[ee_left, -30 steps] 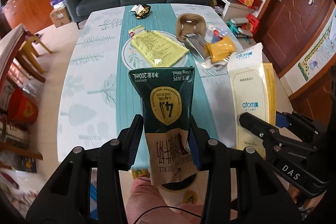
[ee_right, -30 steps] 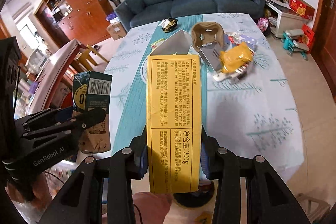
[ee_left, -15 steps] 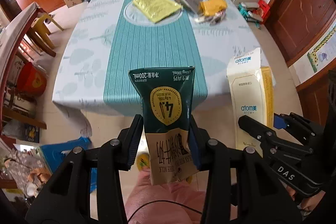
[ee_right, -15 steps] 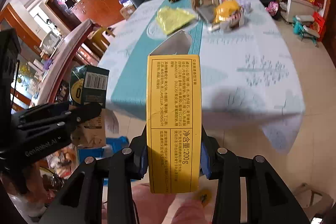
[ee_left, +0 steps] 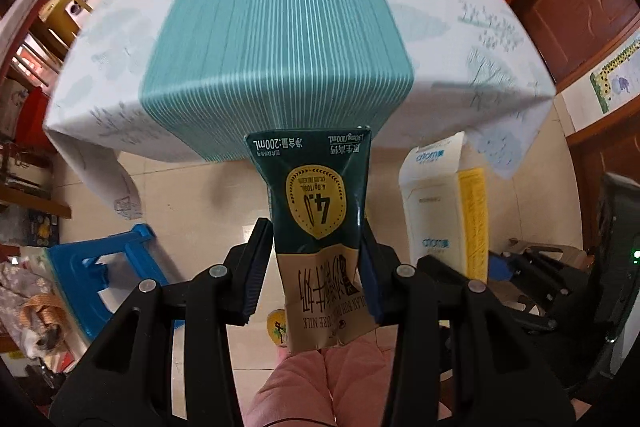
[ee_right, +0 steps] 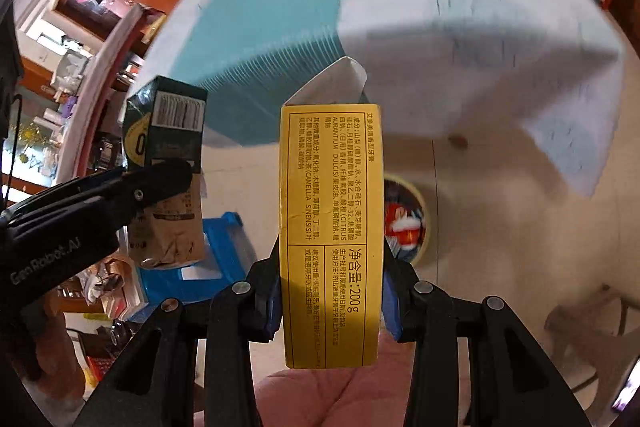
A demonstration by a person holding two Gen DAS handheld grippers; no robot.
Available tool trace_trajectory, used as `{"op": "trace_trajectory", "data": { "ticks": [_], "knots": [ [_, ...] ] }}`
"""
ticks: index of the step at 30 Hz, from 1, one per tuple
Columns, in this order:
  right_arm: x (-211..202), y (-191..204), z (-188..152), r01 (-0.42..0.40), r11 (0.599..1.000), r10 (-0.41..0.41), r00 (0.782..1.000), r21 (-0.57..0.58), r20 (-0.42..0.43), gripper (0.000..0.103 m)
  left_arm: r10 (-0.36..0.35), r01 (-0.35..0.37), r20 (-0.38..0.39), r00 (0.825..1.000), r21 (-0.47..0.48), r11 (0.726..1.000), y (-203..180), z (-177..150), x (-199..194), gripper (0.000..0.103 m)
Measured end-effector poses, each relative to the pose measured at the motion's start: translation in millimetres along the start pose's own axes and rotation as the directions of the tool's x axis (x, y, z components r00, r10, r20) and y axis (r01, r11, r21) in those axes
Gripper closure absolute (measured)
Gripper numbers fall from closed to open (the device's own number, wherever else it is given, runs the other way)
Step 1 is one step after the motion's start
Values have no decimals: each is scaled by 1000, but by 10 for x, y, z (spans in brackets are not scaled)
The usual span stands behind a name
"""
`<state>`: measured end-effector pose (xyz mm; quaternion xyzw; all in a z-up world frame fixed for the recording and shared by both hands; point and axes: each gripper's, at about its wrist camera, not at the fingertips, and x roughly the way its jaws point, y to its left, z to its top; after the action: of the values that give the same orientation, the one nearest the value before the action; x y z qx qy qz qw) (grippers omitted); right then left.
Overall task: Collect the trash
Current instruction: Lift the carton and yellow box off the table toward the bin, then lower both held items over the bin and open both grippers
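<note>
Two items are clamped: dark-green crumpled milk carton (ee_left: 320, 211) by the left gripper (ee_left: 316, 263), yellow cardboard toothpaste box (ee_right: 332, 227) by the right gripper (ee_right: 332, 303); both are best released above what is possibly the round cream bin (ee_right: 420, 223) at three o'clock.

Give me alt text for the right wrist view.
The right gripper clamps an upright yellow toothpaste box above a tiled floor, with a round bin behind it. At left, the left gripper holds a dark green milk carton; the clothed table fills the top.

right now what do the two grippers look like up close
Both are black plastic scissor-style frames with silver rivets and blue pads inside the fingers. The left gripper carries pale "GenRobot.AI" lettering on its side. Pink fabric shows beneath.
</note>
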<state>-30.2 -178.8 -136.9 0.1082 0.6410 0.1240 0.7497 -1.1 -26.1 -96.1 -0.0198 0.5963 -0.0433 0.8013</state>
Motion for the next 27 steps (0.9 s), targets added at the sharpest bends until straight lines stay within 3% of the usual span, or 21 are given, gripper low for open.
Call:
{"op": "trace_trajectory", "data": {
  "ticks": [7, 17, 23, 24, 27],
  "knots": [
    [803, -267, -226, 33, 997, -31, 999, 65, -29, 64, -41, 40, -40, 998, -38, 999, 205, -239, 900, 65],
    [2227, -733, -406, 72, 986, -65, 996, 147, -55, 63, -20, 20, -22, 1000, -3, 1000, 296, -467, 2321, 64],
    [2936, -891, -480, 74, 981, -59, 994, 180, -87, 61, -4, 4, -20, 1000, 14, 1000, 293, -514, 2912, 60],
    [3021, -912, -478, 74, 980, -59, 994, 185, -87, 57, -6, 6, -26, 1000, 16, 1000, 300, -516, 2999, 53],
    [3176, -970, -416, 81, 978, -67, 995, 191, -79, 22, 1, -1, -14, 1000, 15, 1000, 320, -533, 3172, 26]
  ]
}}
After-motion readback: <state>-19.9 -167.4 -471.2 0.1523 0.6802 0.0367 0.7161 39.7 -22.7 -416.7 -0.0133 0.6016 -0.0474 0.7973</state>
